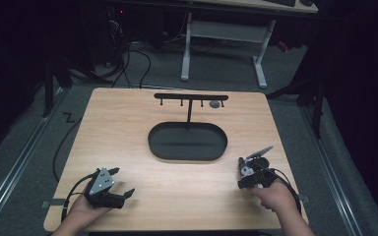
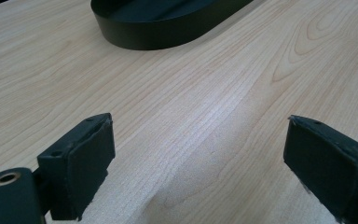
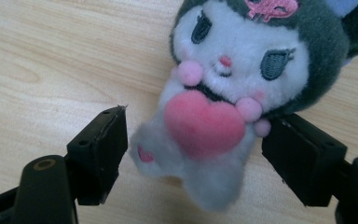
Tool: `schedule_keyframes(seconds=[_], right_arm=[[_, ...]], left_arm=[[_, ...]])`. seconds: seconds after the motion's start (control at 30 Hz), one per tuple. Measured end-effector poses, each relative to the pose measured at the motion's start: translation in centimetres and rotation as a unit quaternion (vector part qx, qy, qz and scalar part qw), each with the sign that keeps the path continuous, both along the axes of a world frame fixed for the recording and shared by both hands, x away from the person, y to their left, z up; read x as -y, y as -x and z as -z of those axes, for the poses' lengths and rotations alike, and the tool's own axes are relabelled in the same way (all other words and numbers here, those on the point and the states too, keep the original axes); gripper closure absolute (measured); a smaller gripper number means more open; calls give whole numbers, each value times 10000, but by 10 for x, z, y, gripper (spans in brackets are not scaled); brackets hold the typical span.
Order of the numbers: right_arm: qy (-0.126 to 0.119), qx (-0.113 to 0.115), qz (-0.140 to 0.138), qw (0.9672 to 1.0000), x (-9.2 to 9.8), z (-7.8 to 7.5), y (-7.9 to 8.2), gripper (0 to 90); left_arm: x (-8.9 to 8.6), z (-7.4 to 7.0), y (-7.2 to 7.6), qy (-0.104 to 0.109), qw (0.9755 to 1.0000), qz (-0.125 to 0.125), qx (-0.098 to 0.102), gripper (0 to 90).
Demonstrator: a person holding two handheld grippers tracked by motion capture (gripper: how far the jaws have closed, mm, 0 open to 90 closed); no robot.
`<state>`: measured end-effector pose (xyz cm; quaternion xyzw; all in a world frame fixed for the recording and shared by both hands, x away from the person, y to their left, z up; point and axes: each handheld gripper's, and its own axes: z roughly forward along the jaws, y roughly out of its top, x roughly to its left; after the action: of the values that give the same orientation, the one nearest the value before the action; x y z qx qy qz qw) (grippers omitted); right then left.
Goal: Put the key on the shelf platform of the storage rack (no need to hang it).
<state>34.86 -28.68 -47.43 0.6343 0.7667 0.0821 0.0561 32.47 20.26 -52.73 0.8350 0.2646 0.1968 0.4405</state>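
The fingers (image 3: 303, 156) of the right gripper (image 3: 196, 154) stand released around the plush toy (image 3: 223, 93) (near the surface's (image 1: 128, 128) right edge), not pressing it.

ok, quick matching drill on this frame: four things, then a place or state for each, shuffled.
Things:
1. plush
2. tray
3. left gripper
4. rack

Places or states:
A. black oval, middle of the table
B. between the right gripper jaws, lying on the wood
C. T-shaped, standing at the tray's far side
D. jaws wide apart, bare wood between them

Pairs: 1-B, 2-A, 3-D, 4-C
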Motion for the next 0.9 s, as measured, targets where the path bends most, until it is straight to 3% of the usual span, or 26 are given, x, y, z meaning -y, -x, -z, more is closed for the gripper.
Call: schedule_keyframes(seconds=[0.3,0.43,0.63,0.9], right_arm=[[61,-33,63,10000,4,9,-4,237],[89,-9,59,9999,9,6,-1,256],[101,19,-13,9999,13,9,4,340],[150,127,39,9998,12,12,4,387]], left_arm=[[0,0,0,-8,10000,-2,-8,96],[0,0,0,-25,10000,-9,-3,98],[1,1,0,-58,10000,-4,-6,98],[1,1,0,-64,10000,29,-7,99]])
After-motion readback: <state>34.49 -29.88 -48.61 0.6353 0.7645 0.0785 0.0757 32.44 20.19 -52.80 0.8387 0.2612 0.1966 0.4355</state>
